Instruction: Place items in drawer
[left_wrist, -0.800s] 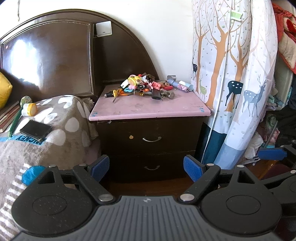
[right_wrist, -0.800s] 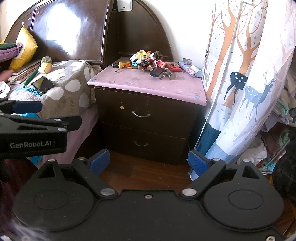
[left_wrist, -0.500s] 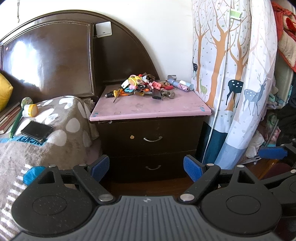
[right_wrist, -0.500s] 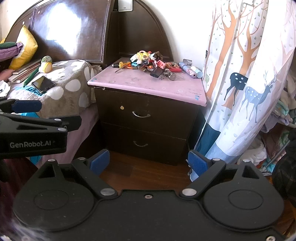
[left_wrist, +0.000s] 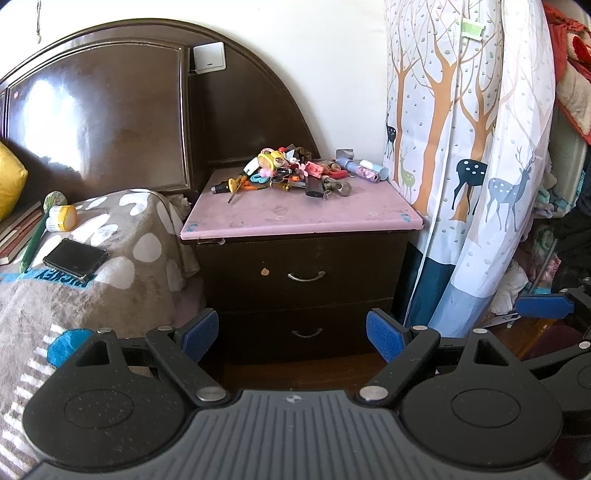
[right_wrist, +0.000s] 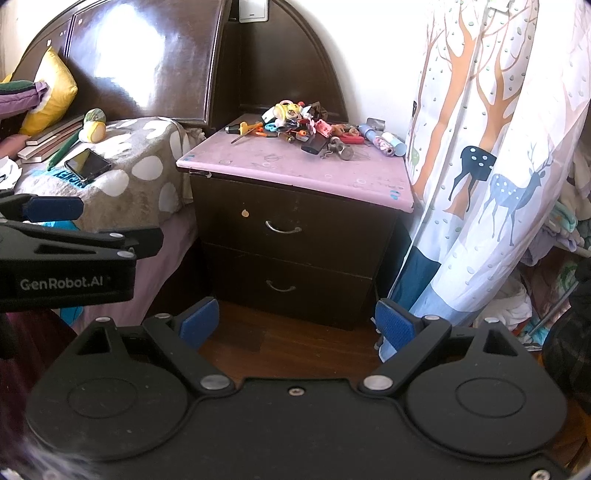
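A dark wooden nightstand (left_wrist: 303, 273) with a pink top stands ahead, its upper drawer (left_wrist: 306, 276) and lower drawer (left_wrist: 306, 334) both closed. A heap of small items (left_wrist: 295, 173) lies at the back of the top: a yellow-handled screwdriver (left_wrist: 232, 186), toys, a black case, metal parts. My left gripper (left_wrist: 291, 334) hangs open and empty, well short of the nightstand. The same heap of small items (right_wrist: 306, 129) and nightstand (right_wrist: 291, 236) show in the right wrist view, where my right gripper (right_wrist: 295, 326) is open and empty too. The left gripper's body (right_wrist: 70, 254) shows at that view's left edge.
A bed with a spotted brown blanket (left_wrist: 110, 236) sits left of the nightstand, carrying a black phone (left_wrist: 75, 262) and a yellow-capped jar (left_wrist: 61, 218). A deer-print curtain (left_wrist: 469, 166) hangs on the right. Clothes (right_wrist: 554, 240) pile behind it. Wooden floor (right_wrist: 295, 347) lies below.
The left wrist view has tilted slightly, so the nightstand sits a little lower in frame. The right view is nearly unchanged, and both grippers stay open.
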